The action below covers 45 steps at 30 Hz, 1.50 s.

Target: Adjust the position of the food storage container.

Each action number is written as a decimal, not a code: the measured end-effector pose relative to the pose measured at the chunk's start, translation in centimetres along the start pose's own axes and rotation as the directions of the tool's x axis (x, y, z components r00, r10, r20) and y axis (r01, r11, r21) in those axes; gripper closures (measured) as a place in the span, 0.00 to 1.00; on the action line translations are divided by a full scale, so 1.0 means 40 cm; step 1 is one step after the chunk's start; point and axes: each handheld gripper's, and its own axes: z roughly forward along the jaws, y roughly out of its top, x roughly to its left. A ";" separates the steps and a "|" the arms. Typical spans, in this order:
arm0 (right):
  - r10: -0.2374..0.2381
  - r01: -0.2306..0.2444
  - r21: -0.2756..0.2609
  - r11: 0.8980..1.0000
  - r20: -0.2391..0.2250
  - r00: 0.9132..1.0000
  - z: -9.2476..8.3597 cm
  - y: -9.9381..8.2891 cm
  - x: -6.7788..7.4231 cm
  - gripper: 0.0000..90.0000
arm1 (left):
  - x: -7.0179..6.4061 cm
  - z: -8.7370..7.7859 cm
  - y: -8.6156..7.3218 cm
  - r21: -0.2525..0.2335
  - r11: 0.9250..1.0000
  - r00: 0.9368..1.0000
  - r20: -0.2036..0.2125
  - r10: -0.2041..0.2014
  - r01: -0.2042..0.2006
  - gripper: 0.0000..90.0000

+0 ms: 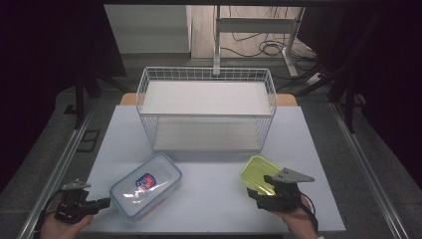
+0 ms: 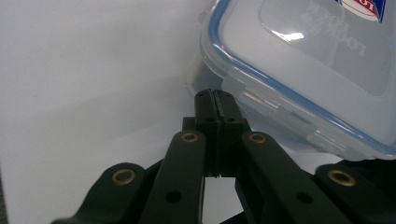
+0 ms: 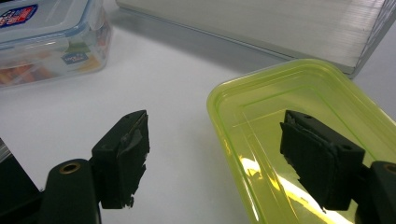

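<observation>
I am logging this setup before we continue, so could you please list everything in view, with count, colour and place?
Lidded container: one, clear with a blue seal and a red-and-blue label, front left of the table, lid latched on.
Open tray: one, translucent yellow-green, front right of the table, nothing visible inside.
Wire basket: one, white, two white shelves, at the back middle of the table.
Table: one, pale grey-white top.
Desk frame and cables: white legs, dark cables, on the floor behind.
Left tongs: one, black, shut, tips at the container's near side latch.
Right tongs: one, black, open, astride the tray's near rim.
Hands: two, bottom edge of the high view.
</observation>
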 end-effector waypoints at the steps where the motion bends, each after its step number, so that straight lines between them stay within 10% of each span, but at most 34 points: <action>1: 0.000 0.000 0.000 1.000 0.000 1.000 0.000 0.000 0.000 0.27 | -0.001 0.003 0.002 0.006 1.000 1.000 -0.007 0.004 -0.004 1.00; 30: -0.005 0.005 -0.004 1.000 0.009 1.000 -0.005 0.001 -0.004 0.27 | 0.014 0.092 0.144 0.038 0.999 1.000 0.002 0.015 -0.015 1.00; 45: -0.007 0.007 0.001 1.000 0.006 1.000 -0.005 -0.002 -0.005 0.27 | -0.031 0.167 0.238 0.030 0.998 0.998 0.038 0.057 -0.058 1.00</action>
